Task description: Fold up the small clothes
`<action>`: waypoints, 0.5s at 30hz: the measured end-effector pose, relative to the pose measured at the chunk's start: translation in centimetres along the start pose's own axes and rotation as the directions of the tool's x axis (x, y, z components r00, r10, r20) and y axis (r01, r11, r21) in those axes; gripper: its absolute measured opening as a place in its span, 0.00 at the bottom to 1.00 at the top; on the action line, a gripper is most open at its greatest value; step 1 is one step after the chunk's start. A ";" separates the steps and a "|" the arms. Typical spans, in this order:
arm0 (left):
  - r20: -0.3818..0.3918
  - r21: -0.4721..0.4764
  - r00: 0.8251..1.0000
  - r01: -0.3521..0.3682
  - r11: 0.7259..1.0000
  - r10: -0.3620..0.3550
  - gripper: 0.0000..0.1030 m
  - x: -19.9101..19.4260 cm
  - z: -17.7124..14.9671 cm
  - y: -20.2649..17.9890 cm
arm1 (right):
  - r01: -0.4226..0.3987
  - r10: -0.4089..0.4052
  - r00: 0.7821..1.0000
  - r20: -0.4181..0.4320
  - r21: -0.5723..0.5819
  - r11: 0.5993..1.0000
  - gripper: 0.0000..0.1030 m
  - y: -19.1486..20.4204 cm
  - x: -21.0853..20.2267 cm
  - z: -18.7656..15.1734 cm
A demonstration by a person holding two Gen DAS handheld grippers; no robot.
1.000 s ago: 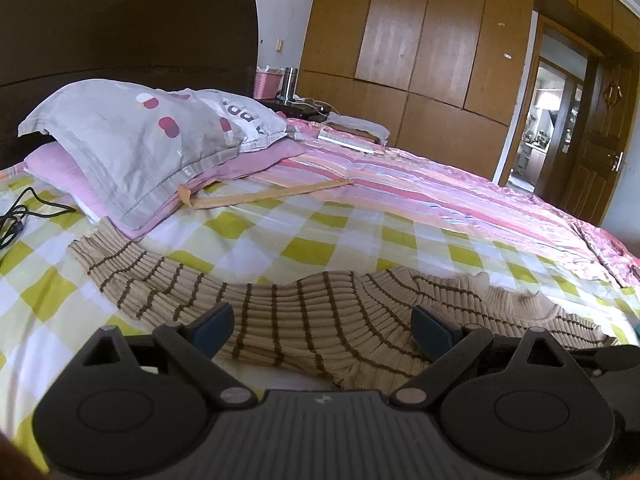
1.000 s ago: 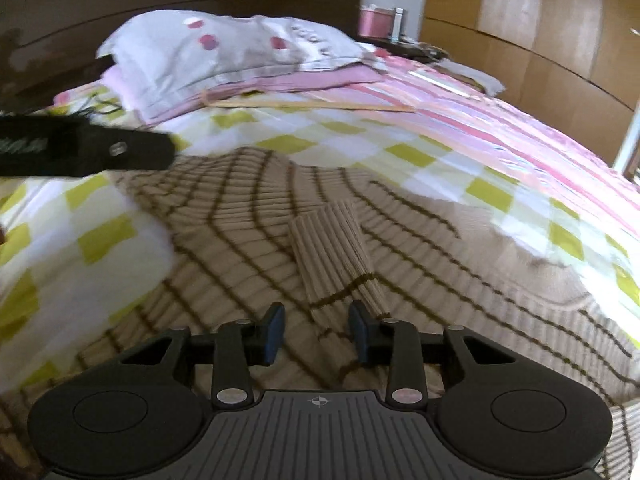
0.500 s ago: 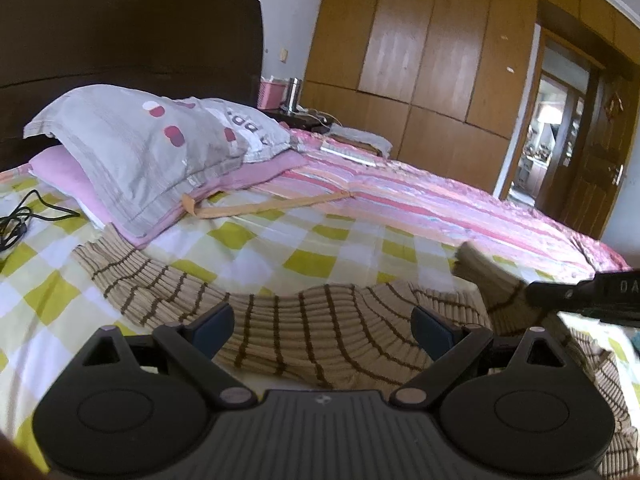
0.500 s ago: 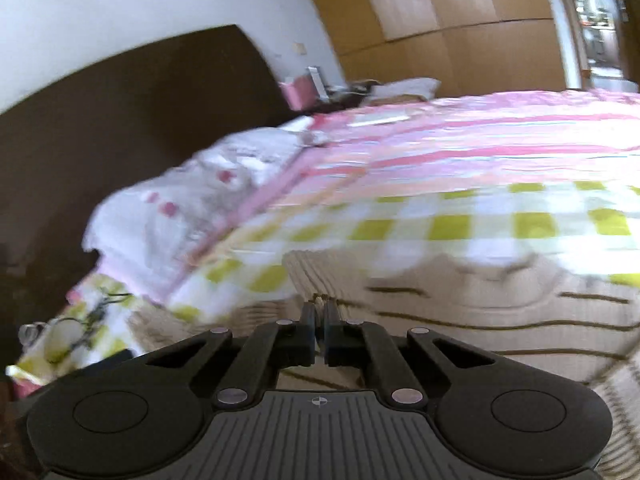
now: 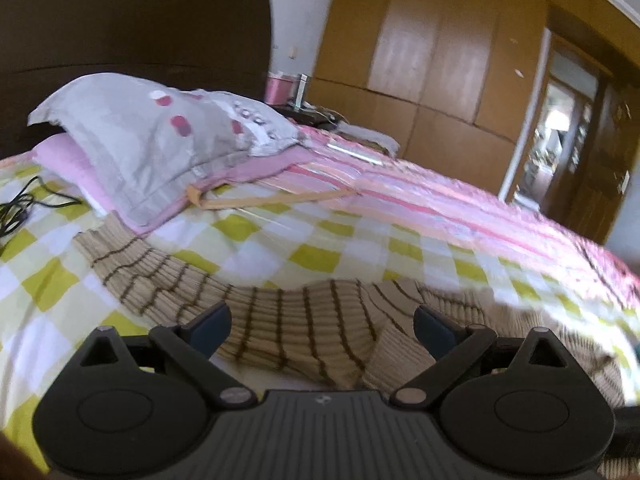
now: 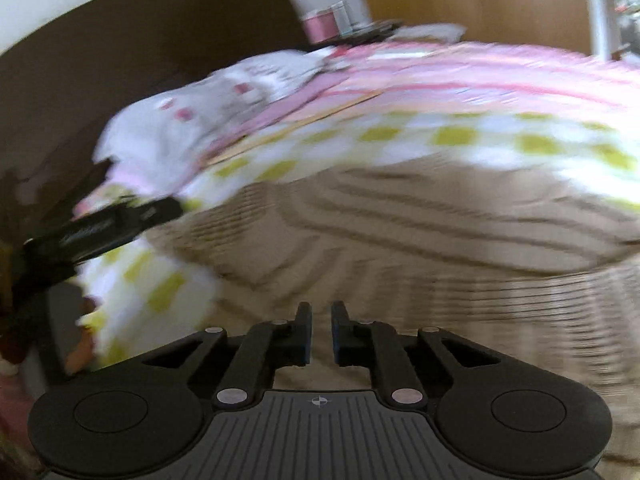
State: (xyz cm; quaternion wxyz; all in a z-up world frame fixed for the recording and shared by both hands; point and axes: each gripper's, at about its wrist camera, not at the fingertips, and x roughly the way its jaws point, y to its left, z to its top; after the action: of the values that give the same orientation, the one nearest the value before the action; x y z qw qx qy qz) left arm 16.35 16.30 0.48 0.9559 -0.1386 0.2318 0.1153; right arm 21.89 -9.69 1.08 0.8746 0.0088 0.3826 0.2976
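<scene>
The striped beige knit sweater (image 5: pixel 280 320) lies spread on the green-and-white checked bedsheet (image 5: pixel 312 256), one sleeve reaching toward the grey pillow (image 5: pixel 160 136) near the dark headboard (image 5: pixel 140 28). The left gripper (image 5: pixel 322 322) hangs just above the sweater's near edge with its jaws spread wide — nothing between them, ribbed fabric showing through the gap.

In the right wrist view, which is heavily motion-blurred, the right gripper (image 6: pixel 321 334) sits low over the sweater (image 6: pixel 420 232), its fingers (image 6: pixel 304 332) drawn close with only a narrow slit left; beige knit shows behind the slit, but whether any cloth is pinched cannot be told. The left tool's dark body (image 6: pixel 104 228) shows at that view's left side — over the sheet's edge. A pink striped quilt (image 5: pixel 440 200) covers the bed's far half, before wooden wardrobe doors (image 5: pixel 432 60).
</scene>
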 end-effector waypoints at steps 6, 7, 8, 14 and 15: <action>-0.078 0.101 0.997 0.036 0.994 -0.028 0.99 2.0 -1.3 -3.6 | 0.293 -0.296 0.955 0.020 0.082 0.953 0.14 -6.7 -1.7 -0.2; -0.092 0.120 0.995 0.041 0.992 -0.030 0.99 2.4 -1.5 -4.2 | 0.333 -0.335 0.942 0.006 0.106 0.937 0.14 -7.7 -1.7 -0.3; -0.105 0.146 0.994 0.046 0.988 -0.031 0.99 2.8 -1.8 -4.9 | 0.358 -0.360 0.933 -0.011 0.132 0.924 0.14 -8.8 -1.6 -0.6; -0.158 0.302 0.986 0.007 0.953 0.043 0.98 4.9 -3.7 -6.8 | 0.409 -0.410 0.912 -0.013 0.127 0.904 0.11 -9.8 -1.3 -1.5; -0.157 0.291 0.987 0.004 0.957 0.044 0.98 4.8 -3.5 -6.5 | 0.411 -0.413 0.911 -0.012 0.131 0.902 0.11 -9.6 -1.2 -1.5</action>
State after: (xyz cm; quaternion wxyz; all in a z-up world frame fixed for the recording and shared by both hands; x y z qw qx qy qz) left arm 20.91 9.90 -3.47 0.9427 -0.0037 0.3245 0.0780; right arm 25.23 -18.55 -1.49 0.9183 -0.0126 0.3874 0.0805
